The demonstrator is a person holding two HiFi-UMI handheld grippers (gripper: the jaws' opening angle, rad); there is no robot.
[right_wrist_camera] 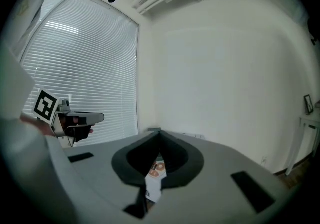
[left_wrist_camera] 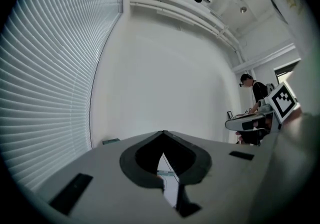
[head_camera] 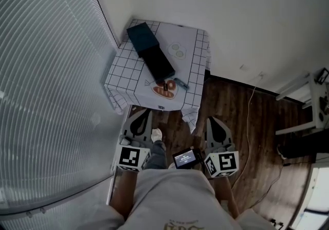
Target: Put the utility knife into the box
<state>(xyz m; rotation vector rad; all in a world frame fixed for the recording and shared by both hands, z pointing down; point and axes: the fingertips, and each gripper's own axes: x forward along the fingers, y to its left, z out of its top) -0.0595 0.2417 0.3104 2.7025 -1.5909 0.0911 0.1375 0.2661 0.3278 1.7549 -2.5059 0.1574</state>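
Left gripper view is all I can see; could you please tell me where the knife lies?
Observer: The knife lies on the table, just right of the box's near end in the head view.
Operator: Thank you. Is the right gripper holding anything?
Observer: No; the right gripper is shut with nothing in it.
Operator: Have the grippers reached the table?
Observer: No; in the head view the left gripper and the right one are both short of its near edge, over the floor.
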